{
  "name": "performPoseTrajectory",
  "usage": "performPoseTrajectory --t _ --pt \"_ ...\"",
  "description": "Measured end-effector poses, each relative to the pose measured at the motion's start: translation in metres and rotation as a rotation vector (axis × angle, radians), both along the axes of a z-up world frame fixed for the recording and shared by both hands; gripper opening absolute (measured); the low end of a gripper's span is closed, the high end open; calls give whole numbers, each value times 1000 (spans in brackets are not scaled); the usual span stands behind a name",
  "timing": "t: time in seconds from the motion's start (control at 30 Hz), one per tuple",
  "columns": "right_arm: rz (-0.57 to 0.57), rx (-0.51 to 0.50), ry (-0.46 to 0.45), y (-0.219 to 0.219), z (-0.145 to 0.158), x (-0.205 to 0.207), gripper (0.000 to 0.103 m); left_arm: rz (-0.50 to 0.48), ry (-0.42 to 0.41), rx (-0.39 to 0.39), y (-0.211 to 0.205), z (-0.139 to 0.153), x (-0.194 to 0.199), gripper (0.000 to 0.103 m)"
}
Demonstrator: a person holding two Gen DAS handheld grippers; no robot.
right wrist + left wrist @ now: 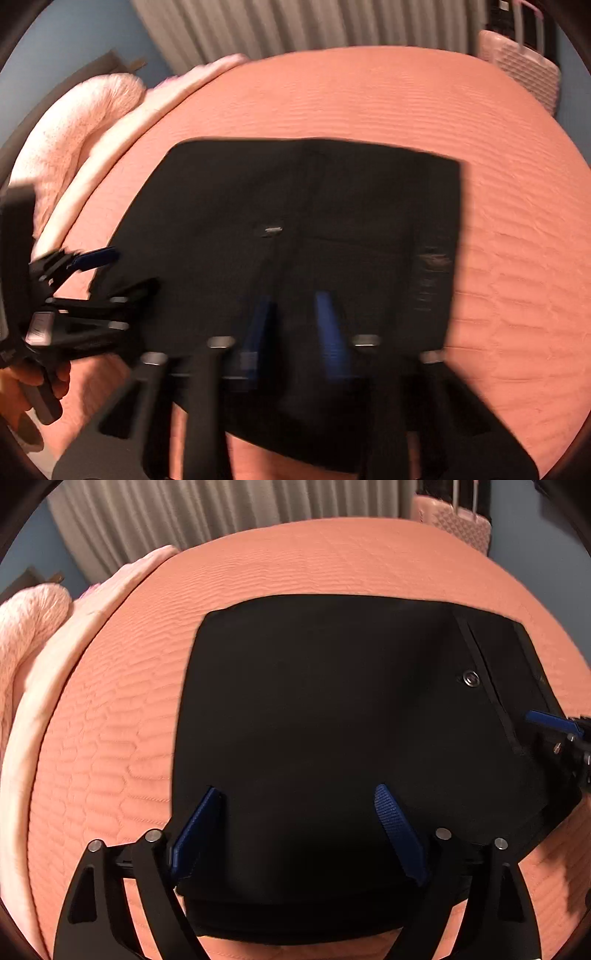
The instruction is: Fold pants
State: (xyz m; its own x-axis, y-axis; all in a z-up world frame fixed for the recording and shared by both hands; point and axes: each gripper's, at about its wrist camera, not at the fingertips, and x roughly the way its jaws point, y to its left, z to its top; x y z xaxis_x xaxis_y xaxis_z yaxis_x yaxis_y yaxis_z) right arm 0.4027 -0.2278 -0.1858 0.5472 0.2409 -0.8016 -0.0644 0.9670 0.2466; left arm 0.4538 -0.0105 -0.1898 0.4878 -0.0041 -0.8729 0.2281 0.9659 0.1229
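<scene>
The black pants point(332, 716) lie folded into a rough square on the orange bedspread point(110, 738), a metal snap button point(470, 679) showing near their right side. My left gripper point(297, 794) is open, its blue fingers spread over the near edge of the pants, holding nothing. The right gripper's blue finger point(550, 720) reaches in at the right edge of that view. In the blurred right wrist view, the right gripper point(295, 299) hovers over the pants point(295, 221) with its fingers apart, nothing between them. The left gripper point(74, 284) shows at the left, held in a hand.
A pink knitted blanket point(26, 638) and a pale pillow edge point(55, 672) lie at the bed's left. A pink suitcase point(521, 70) stands past the far right corner. Grey curtains point(221, 513) hang behind the bed.
</scene>
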Motion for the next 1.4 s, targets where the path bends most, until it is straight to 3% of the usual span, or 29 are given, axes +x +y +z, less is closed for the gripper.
performPoseTrajectory --t 0.03,0.1,0.17,0.2,0.27,0.33,0.37,0.4,0.43,0.5,0.6,0.67,0.73,0.8,0.87,0.9,0.97,1.03,1.1,1.17,1.2,1.33,1.37,1.4 --pt "-89 -34 -10 -12 9 -6 6 26 1 -1 10 4 -2 84" --pt "-103 -37 -54 -13 19 -11 11 74 -58 -8 23 12 -1 84" --pt "-21 27 -64 5 24 -4 11 127 -35 -32 33 8 12 84" --pt "35 22 -46 19 18 4 11 143 16 -52 34 -2 24 84" --pt "82 -105 23 31 -4 20 11 162 36 -48 37 -16 34 93" --pt "39 -1 10 9 -10 27 0 180 34 -43 41 -14 43 96" --pt "-25 35 20 -4 -7 30 0 186 40 -44 43 -11 45 96" --pt "-141 -5 -2 -15 4 31 1 200 32 -23 43 -5 48 94" --pt "-179 -15 -47 -16 15 29 7 204 8 6 41 1 50 91" --pt "-132 35 -76 -6 29 40 7 171 -24 23 32 14 58 91" --pt "-1 84 -3 35 21 78 7 137 -26 32 10 22 72 92" --pt "28 69 42 48 9 99 7 115 -26 62 -7 20 87 92" --pt "24 69 68 36 -8 118 0 102 -3 122 -19 12 100 95" --pt "-115 181 74 -1 -7 122 0 94 25 133 -20 4 110 97" --pt "-204 176 21 -19 6 110 3 104 20 99 -16 7 111 96" --pt "-195 140 -2 -17 10 104 7 103 12 102 -14 8 110 96" --pt "-21 89 -21 9 11 97 7 85 -8 130 -15 -5 109 96" --pt "43 -46 20 19 -8 98 2 80 -19 145 -16 -8 105 97" --pt "-18 57 3 -3 -12 91 0 86 -16 134 -21 -5 101 96" --pt "-133 18 -7 -16 -5 76 0 94 -16 134 -17 -2 106 96" --pt "-160 -25 -27 -20 -1 65 7 91 -18 136 -12 -1 109 96" --pt "-143 23 1 -41 -6 8 9 107 -18 142 8 3 104 95" --pt "-141 42 18 -54 -10 -4 12 108 -14 127 16 4 95 95" --pt "-141 58 30 -60 -14 -17 25 112 -5 105 26 3 87 95"
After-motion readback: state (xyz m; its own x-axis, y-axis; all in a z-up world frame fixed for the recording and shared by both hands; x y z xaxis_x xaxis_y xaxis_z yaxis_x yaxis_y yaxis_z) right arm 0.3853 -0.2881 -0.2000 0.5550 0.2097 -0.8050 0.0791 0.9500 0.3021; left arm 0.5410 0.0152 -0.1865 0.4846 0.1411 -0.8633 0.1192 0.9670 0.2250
